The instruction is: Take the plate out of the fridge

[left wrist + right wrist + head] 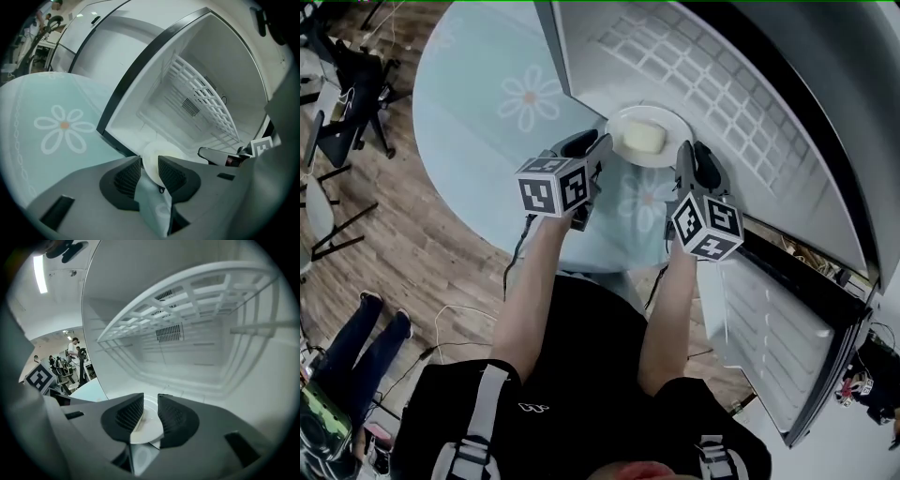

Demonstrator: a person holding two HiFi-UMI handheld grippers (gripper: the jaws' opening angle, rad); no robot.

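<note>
Plate (670, 125), round and white, sits on the flowered desk (487, 122) at the fridge's (722, 84) open mouth. Only your head view shows the pale block (642, 138) on it. Your left gripper (600, 142) and right gripper (688, 148) flank it, and the gripper views show its rim between spread fingers.

Even, cool light — fisheye-warped, dark-vignetted edges

In both gripper views the jaws hide most of the plate (164, 150); we cannot tell what the pale block (641, 138) on it is. The people (75, 357) behind are too small to make out.
</note>
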